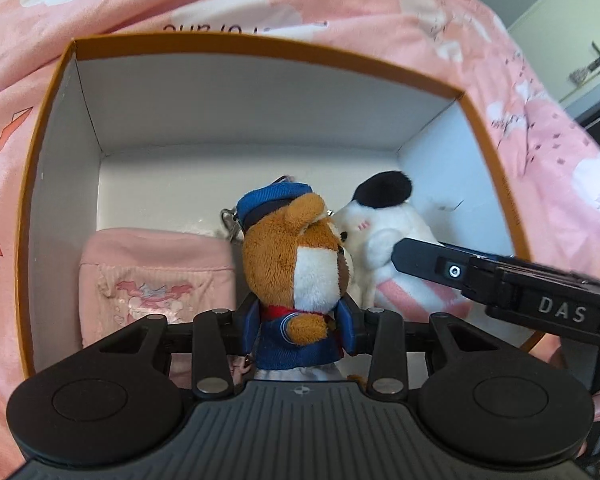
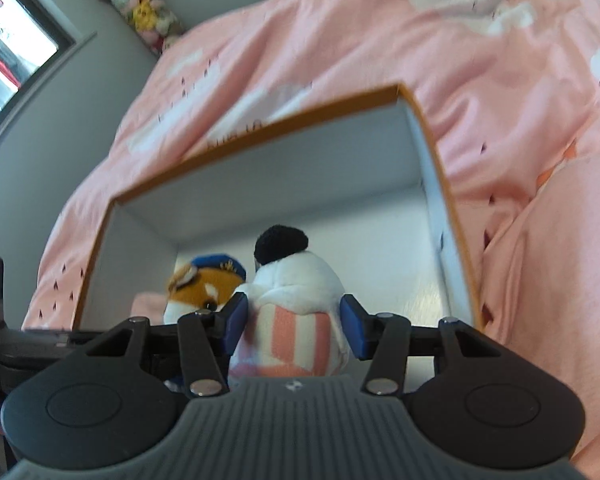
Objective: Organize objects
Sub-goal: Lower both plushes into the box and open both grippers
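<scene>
Toys: soft, light, squashy | left gripper [image 1: 299, 330] clamps bear plush [image 1: 296, 264] at torso, lower centre | right gripper [image 2: 296, 328] squeezes white plush [image 2: 296, 304] at striped body | both over box [image 1: 260, 46]

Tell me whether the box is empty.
Not empty. The box holds a pink pouch; a brown bear plush and white plush are inside too.

Soft, even daylight, strong fisheye bending at the edges; the right wrist view is slightly motion-blurred.
</scene>
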Demonstrator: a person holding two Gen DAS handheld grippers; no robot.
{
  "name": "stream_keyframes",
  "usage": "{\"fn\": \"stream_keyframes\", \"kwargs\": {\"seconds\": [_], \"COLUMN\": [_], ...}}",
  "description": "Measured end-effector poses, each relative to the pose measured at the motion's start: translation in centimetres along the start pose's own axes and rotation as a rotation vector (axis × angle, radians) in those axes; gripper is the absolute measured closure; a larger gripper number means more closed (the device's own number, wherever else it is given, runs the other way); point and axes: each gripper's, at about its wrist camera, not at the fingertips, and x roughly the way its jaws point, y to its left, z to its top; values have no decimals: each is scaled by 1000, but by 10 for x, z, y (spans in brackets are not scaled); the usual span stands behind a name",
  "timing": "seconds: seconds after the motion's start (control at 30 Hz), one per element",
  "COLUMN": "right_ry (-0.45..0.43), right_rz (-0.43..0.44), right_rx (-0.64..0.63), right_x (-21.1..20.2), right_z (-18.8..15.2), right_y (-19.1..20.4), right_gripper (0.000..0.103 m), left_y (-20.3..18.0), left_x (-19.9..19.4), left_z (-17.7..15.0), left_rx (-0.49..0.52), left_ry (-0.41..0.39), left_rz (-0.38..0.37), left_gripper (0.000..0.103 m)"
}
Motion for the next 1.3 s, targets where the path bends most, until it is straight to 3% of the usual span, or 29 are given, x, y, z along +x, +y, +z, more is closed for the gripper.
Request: {"fn": "stream_keyframes", "kwargs": {"seconds": [0.33, 0.53, 0.77, 1.0, 1.3], "right_ry": [190, 249, 309, 303, 272], "right_rz": [-39, -55, -101, -32, -57], "right_rx": [-162, -231, -339, -307, -335], "right_x": [4, 11, 30, 31, 33], "right_z": [0, 2, -11, -11, -17], "right_y": [15, 20, 29, 26, 34], "right_gripper": [50, 50, 51, 54, 52], "left_y": [3, 4, -1, -2, -11], "left_x": [-7, -30, -22, -5, -7], "left_z": [-9, -14, -19, -24, -30], "left_rx": [51, 95, 153, 150, 197], "left_ry": [6, -50, -22, 4, -19], "left_rz": [-15, -21, 2, 22, 60], "left_gripper": [47, 45, 68, 70, 66]}}
